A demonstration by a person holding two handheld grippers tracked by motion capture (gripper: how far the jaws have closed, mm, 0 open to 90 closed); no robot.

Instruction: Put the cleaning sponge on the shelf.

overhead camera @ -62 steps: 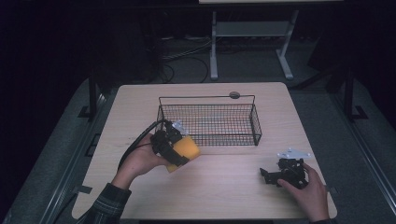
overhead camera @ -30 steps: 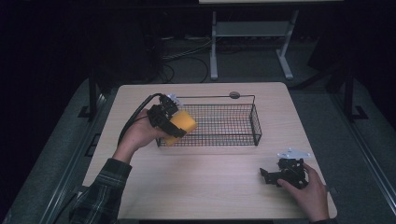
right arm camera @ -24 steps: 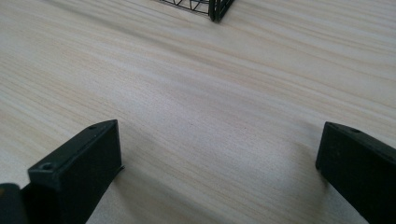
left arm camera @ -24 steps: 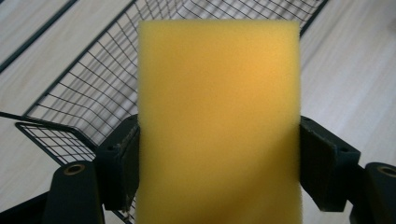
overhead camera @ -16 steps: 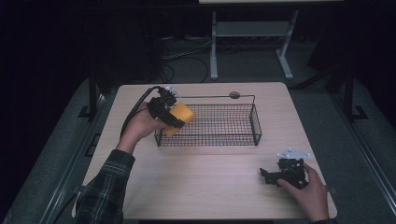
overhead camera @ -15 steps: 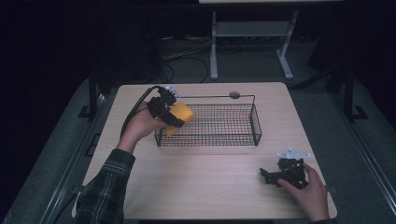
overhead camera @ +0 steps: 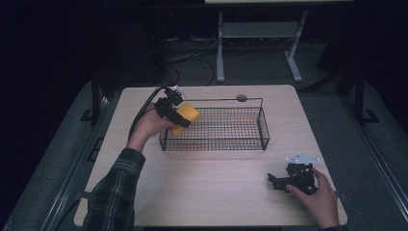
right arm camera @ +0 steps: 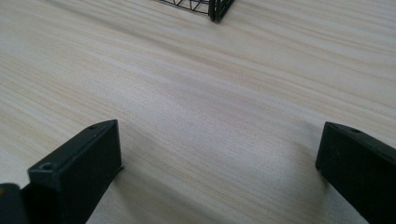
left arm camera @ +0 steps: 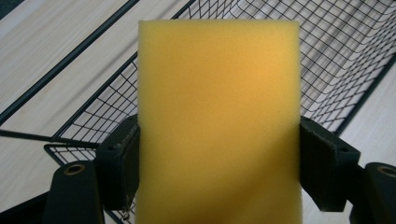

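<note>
High view: one yellow sponge (overhead camera: 185,118) clamped in left gripper (overhead camera: 169,108), held above left end of one black wire basket (overhead camera: 240,139). Sponge lifted and brought to basket; lowering inside and release judged left to do. Right gripper (overhead camera: 281,182) rested on table (overhead camera: 211,192), jaws spread wide, nothing between. Two grippers counted, one sponge, one basket.

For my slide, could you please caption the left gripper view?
Left gripper clamps a yellow sponge over the corner of a wire basket on the table.
</note>
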